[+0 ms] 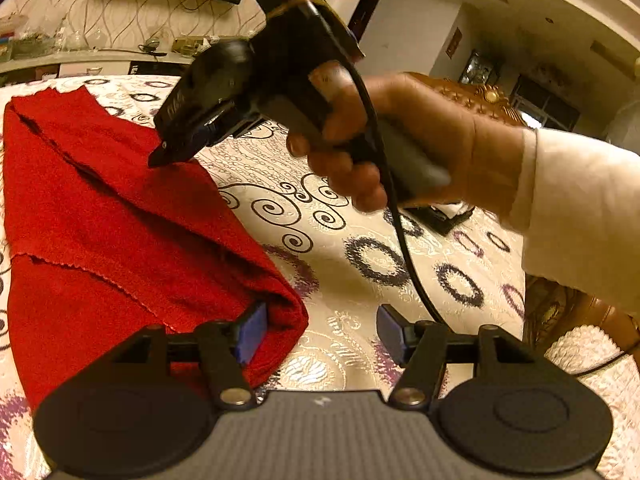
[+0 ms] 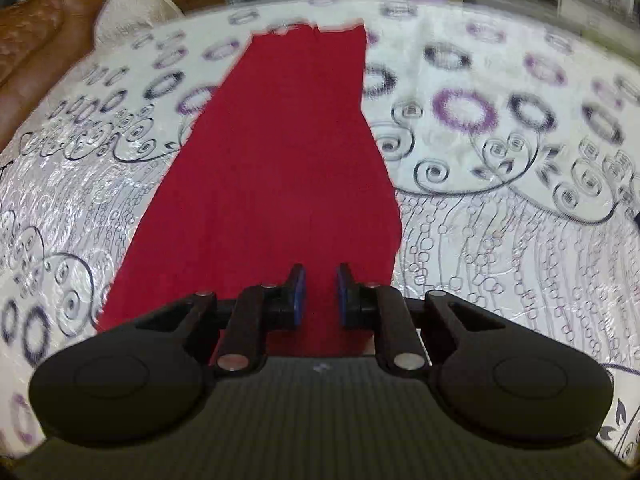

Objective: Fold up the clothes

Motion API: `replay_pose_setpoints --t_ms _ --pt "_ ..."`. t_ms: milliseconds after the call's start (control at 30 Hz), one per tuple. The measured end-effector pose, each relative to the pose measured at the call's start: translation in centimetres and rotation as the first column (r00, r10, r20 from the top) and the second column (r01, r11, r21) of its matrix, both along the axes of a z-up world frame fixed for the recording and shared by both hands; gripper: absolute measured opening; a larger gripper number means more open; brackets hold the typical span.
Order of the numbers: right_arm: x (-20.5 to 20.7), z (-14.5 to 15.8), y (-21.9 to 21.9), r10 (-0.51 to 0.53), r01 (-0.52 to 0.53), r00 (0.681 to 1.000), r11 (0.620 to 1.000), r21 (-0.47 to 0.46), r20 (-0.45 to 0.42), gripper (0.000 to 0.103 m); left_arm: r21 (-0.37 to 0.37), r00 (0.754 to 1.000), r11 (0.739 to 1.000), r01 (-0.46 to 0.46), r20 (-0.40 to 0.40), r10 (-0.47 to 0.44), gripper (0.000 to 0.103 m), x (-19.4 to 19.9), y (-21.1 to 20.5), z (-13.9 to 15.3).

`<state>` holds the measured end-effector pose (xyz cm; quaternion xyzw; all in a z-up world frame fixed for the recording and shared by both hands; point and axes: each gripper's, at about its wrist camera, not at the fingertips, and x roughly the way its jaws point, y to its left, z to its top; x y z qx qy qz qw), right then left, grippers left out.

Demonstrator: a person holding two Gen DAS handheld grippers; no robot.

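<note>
A red cloth (image 1: 120, 216) lies folded into a long strip on the patterned tablecloth (image 1: 360, 216). In the left wrist view my left gripper (image 1: 320, 336) is open wide at the cloth's near right corner, and its left pad (image 1: 252, 334) touches the folded edge. A hand holds my right gripper (image 1: 160, 156), whose tip points down onto the far part of the cloth. In the right wrist view the red cloth (image 2: 280, 160) stretches away from my right gripper (image 2: 321, 296). Its blue pads stand a narrow gap apart above the flat cloth, with nothing pinched between them.
The tablecloth (image 2: 480, 200) with rings and swirls covers the whole table. A cream sleeve (image 1: 580, 216) and the gripper's black cable (image 1: 396, 216) cross the right side. A brown sofa (image 2: 36, 48) stands beyond the table's left edge. A shelf with clutter (image 1: 80, 46) runs along the far wall.
</note>
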<state>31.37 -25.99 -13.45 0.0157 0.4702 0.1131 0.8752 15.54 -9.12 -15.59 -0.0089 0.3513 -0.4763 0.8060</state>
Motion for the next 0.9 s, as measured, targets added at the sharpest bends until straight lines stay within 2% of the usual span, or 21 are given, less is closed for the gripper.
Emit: replay_pose_setpoints --t_ms 167,300,333,367,433,500,533,567,633,700,767,900 --pt "-1.9 2.4 0.7 0.018 -0.018 1.000 0.999 0.050 0.002 0.021 -0.015 1.000 1.000 -0.012 0.026 0.012 0.066 -0.7 0.7 0.4" --pt "-4.7 0.7 1.4 0.045 -0.043 0.997 0.998 0.036 -0.056 0.021 -0.014 0.999 0.999 -0.043 0.030 0.043 0.066 -1.0 1.3 1.1" --pt "-5.3 0.1 1.4 0.044 -0.043 0.998 0.998 0.040 -0.039 0.022 -0.006 0.998 0.999 -0.049 0.031 0.050 0.066 -1.1 1.3 1.3" --pt "-5.8 0.1 1.2 0.033 -0.031 0.999 0.998 0.053 -0.024 0.022 0.003 0.998 0.998 -0.057 0.033 0.057 0.066 -1.1 1.3 1.5" --pt "-6.2 0.7 0.5 0.013 -0.007 0.999 0.994 0.110 -0.049 0.023 0.034 0.996 0.996 -0.080 0.050 0.079 0.066 -1.1 1.7 2.3" --pt "-7.5 1.6 -0.8 -0.025 0.033 0.999 0.983 0.178 -0.047 0.028 0.065 0.993 0.992 -0.104 0.067 0.100 0.067 -1.1 2.1 3.0" --pt "-8.4 1.8 -1.5 -0.081 0.088 0.996 0.979 0.184 -0.045 0.037 0.080 0.991 0.990 -0.116 0.076 0.110 0.068 -1.1 2.3 3.4" --pt "-9.3 1.6 -2.3 -0.129 0.139 0.990 0.968 0.208 -0.059 0.045 0.095 0.989 0.987 -0.128 0.086 0.120 0.071 -1.2 2.5 3.8" --pt "-11.0 0.9 -3.8 -0.194 0.221 0.974 0.930 0.293 -0.120 0.047 0.136 0.985 0.979 -0.151 0.107 0.137 0.073 -1.3 2.8 4.2" --pt "-12.8 -0.3 -4.7 -0.212 0.275 0.957 0.882 0.383 -0.199 0.047 0.182 0.981 0.969 -0.165 0.130 0.142 0.074 -1.5 2.8 4.4" --pt "-14.1 -1.2 -4.5 -0.219 0.303 0.946 0.859 0.412 -0.238 0.047 0.214 0.976 0.961 -0.174 0.165 0.140 0.074 -1.8 2.2 4.4" --pt "-14.9 -1.8 -3.1 -0.235 0.331 0.938 0.825 0.457 -0.256 0.047 0.276 0.964 0.941 -0.194 0.233 0.130 0.080 -2.4 1.0 4.3"
